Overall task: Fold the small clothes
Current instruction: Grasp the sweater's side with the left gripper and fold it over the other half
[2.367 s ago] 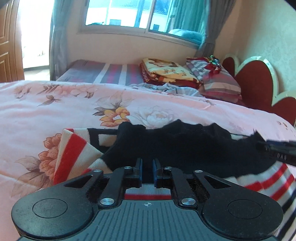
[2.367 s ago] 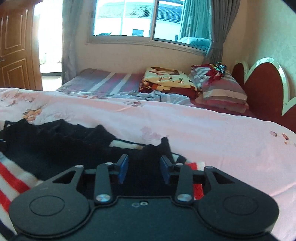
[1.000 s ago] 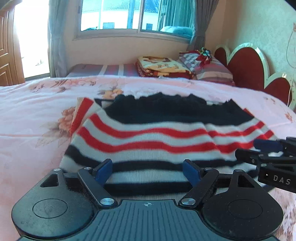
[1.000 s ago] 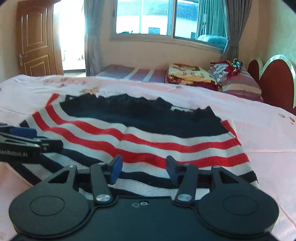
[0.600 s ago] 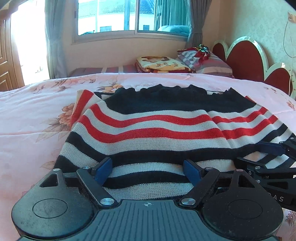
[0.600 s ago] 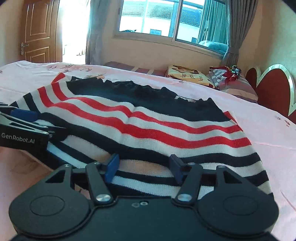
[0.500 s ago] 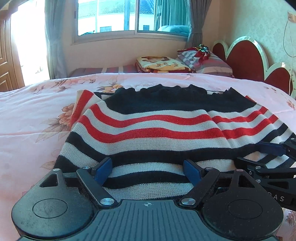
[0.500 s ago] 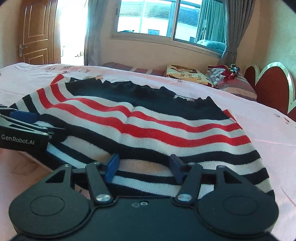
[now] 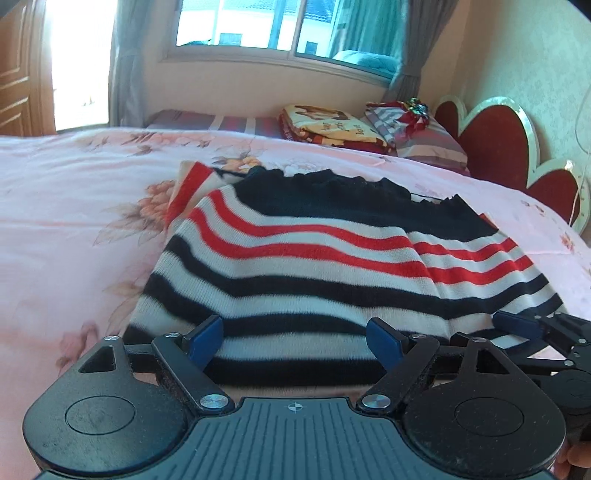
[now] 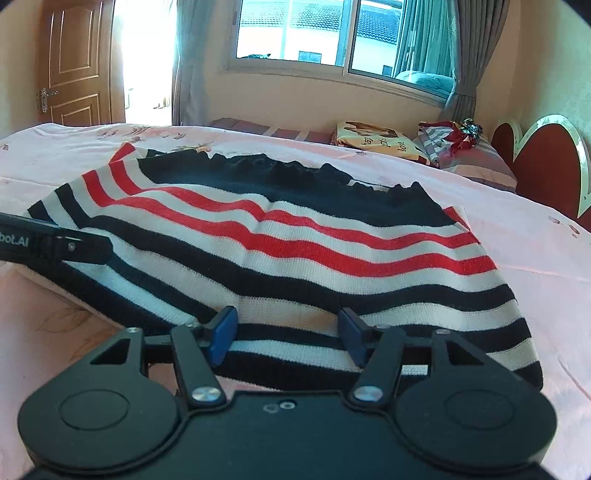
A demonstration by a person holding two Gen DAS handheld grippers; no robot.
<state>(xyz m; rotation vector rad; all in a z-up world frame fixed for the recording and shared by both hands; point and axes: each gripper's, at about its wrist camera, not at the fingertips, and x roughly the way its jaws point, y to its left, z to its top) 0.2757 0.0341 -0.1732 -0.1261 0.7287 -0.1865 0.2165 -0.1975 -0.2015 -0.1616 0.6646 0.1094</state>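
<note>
I see the bed point(image 9: 74, 206) filling both views, its pink floral cover spread wide, and on it lies the striped sweater point(image 9: 332, 266), folded over with the black band at the far side and the red, white and black stripes running toward me. No box or basket shows in either view; the only stack is the folded blankets point(image 9: 328, 127) and a striped pillow point(image 9: 424, 142) at the far end of the bed below the window point(image 10: 332, 33), near the red headboard point(image 9: 498, 147). The right wrist view alone shows the wooden door point(image 10: 74, 62) at the left, while the left wrist view cuts it to a strip. My left gripper point(image 9: 295, 339) has its fingers point(image 9: 207, 338) spread wide above the sweater's near hem, pinching nothing. My right gripper point(image 10: 282, 334) also has its fingers spread, less widely, with the hem lying between and below them and no pad pressing on it. Each gripper appears at the edge of the other's view, cut off by the frame. The sweater's nearest edge is hidden behind both gripper bodies, and I cannot tell whether the fingertips touch the knit.
</note>
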